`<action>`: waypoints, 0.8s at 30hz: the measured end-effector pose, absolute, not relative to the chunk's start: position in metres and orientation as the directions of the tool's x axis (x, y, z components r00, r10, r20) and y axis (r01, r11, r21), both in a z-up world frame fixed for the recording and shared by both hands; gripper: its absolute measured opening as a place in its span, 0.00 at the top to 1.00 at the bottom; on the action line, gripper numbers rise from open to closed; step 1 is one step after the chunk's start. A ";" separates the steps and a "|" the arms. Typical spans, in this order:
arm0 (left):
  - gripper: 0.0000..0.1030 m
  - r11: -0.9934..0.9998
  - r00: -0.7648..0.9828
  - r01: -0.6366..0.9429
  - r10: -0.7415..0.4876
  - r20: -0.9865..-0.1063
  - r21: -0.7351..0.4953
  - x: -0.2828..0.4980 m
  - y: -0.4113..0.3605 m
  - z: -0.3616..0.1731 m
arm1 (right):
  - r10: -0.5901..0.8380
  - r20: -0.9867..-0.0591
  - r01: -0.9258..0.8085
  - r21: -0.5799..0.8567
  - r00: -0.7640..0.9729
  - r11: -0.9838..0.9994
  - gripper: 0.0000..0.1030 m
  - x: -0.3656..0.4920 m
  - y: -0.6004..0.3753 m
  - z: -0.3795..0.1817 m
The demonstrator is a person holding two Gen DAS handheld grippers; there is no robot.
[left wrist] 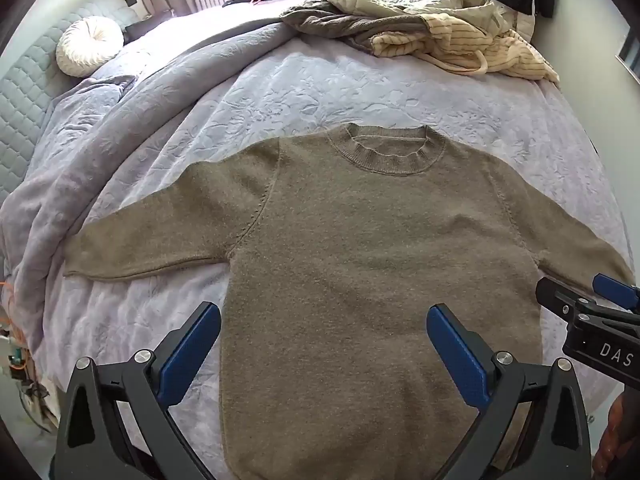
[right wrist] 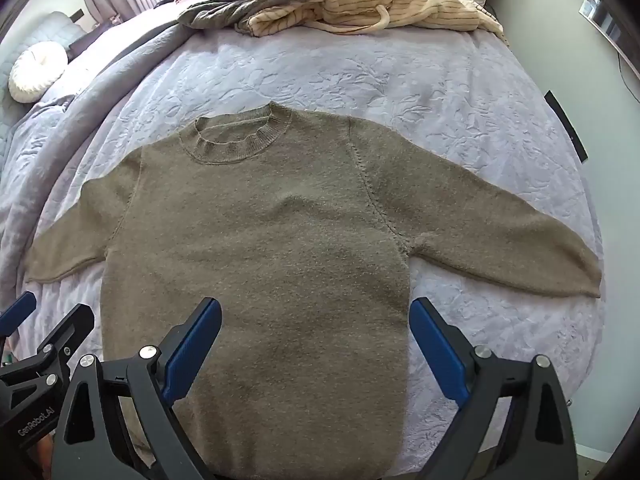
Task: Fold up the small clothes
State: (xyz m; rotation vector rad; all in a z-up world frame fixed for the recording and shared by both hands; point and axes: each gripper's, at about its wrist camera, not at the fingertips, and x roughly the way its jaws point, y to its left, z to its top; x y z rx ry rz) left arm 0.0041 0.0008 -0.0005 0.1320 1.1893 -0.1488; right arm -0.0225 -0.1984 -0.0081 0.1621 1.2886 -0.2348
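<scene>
While the olive sweater [left wrist: 360, 260] lies flat on the bed [left wrist: 280, 92], sleeves at 9 & 3, left claw [left wrist: 324, 320] & right claw [right wrist: 316, 316] hang spread wide above its hem, holding nothing.

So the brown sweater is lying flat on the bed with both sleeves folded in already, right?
Not quite. The sweater does lie flat on the bed, but both sleeves are spread out to the sides, not folded in. The right wrist view shows it.
</scene>
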 end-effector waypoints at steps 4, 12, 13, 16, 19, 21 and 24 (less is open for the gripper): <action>0.00 0.984 0.350 0.174 -0.041 -0.936 0.022 0.006 0.003 -0.004 | -0.085 -0.962 0.250 -0.019 0.258 0.968 0.07 -0.021 -0.194 -0.008; 0.00 0.986 0.343 0.164 -0.033 -0.939 0.025 0.006 0.005 -0.007 | -0.084 -0.963 0.252 -0.017 0.257 0.968 0.07 -0.021 -0.193 -0.010; 0.00 0.986 0.342 0.163 -0.032 -0.939 0.025 0.006 0.005 -0.007 | -0.085 -0.963 0.251 -0.018 0.257 0.968 0.07 -0.021 -0.193 -0.010; 0.00 0.987 0.339 0.161 -0.031 -0.940 0.026 0.007 0.005 -0.008 | -0.081 -0.964 0.252 -0.015 0.254 0.968 0.07 -0.021 -0.194 -0.010; 0.00 0.987 0.337 0.162 -0.030 -0.941 0.027 0.007 0.005 -0.009 | -0.082 -0.965 0.254 -0.017 0.249 0.967 0.07 -0.020 -0.193 -0.012; 0.00 0.986 0.338 0.162 -0.030 -0.940 0.027 0.007 0.005 -0.009 | -0.083 -0.965 0.255 -0.018 0.247 0.967 0.07 -0.020 -0.191 -0.014; 0.00 0.986 0.339 0.164 -0.030 -0.940 0.028 0.007 0.005 -0.009 | -0.081 -0.966 0.256 -0.016 0.244 0.966 0.07 -0.020 -0.191 -0.016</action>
